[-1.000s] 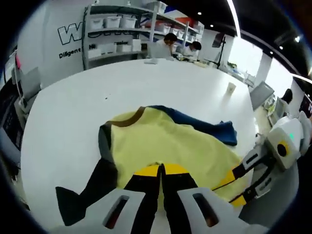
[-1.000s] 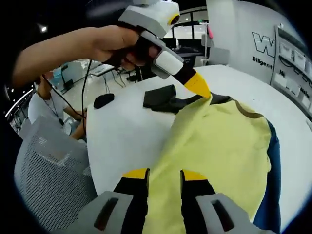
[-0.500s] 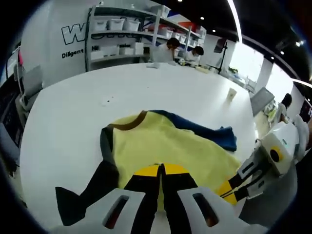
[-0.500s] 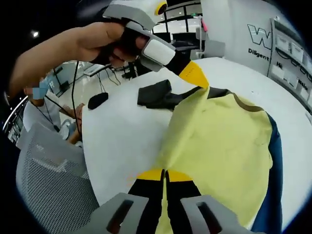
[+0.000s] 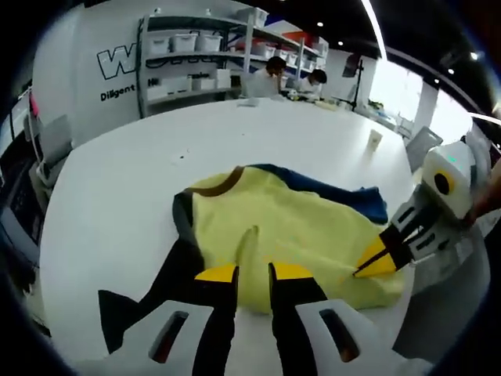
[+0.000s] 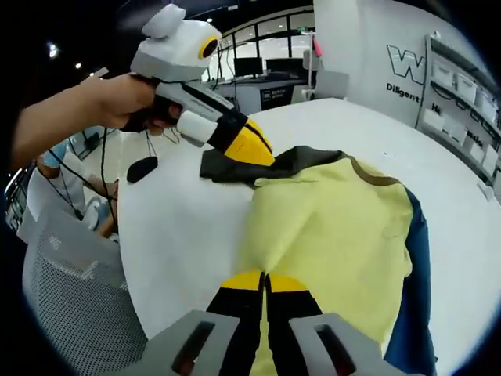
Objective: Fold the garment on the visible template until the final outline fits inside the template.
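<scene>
A yellow garment [image 5: 274, 227] with a brown collar lies spread on the white table [image 5: 109, 196]. It has a dark sleeve [image 5: 149, 298] on one side and a blue sleeve [image 5: 337, 196] on the other. My left gripper [image 5: 253, 274] is open, its jaws apart just above the near hem with nothing between them. In the right gripper view a hand holds the left gripper [image 6: 249, 142] over the dark sleeve [image 6: 235, 166]. My right gripper [image 6: 264, 280] is shut on the garment [image 6: 337, 227] at its yellow edge. From the right of the left gripper view, the right gripper [image 5: 374, 262] pinches the hem.
Shelves with white bins [image 5: 196, 47] and two people [image 5: 270, 74] stand beyond the far table edge. A small cup [image 5: 374, 139] sits far right on the table. A dark oval object [image 6: 141, 168] lies near the table edge, and a mesh chair [image 6: 70, 290] stands beside it.
My left gripper has opened and let go of the yellow hem. My right gripper, open a second ago, has shut on the garment's edge and stays shut.
</scene>
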The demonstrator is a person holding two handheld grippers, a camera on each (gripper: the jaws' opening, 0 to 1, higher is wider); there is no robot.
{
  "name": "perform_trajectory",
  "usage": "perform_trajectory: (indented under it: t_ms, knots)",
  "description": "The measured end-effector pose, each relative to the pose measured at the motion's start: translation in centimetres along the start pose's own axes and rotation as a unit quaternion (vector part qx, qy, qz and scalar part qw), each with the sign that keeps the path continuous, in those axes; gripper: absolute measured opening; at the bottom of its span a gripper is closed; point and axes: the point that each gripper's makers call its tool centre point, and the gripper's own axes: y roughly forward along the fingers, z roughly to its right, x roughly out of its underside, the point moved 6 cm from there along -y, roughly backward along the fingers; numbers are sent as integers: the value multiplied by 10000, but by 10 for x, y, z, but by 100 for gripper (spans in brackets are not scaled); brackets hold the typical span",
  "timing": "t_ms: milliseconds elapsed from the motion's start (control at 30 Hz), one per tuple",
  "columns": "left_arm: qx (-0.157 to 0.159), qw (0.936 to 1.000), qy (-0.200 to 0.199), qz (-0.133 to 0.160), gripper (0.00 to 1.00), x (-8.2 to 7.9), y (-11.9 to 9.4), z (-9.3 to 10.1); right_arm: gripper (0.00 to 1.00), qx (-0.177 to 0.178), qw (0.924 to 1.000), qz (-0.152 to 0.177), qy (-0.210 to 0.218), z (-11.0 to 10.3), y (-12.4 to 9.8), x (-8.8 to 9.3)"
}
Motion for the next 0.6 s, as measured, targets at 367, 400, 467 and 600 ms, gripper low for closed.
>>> perform_trajectory:
  t_ms: [367,400,467,600]
  knots:
    - [316,9981,91,-530,19,35,11,0,0,157,9997,-62,157,14,-3,8]
    - [348,9976,60,-596,19,39,12,0,0,151,9997,-74,166,15,-2,8]
    - [430,9971,62,-629,19,42,14,2,0,148,9997,-72,180,15,-2,8]
    - [504,9968,20,-628,19,47,20,3,0,132,9997,-76,216,14,-1,9]
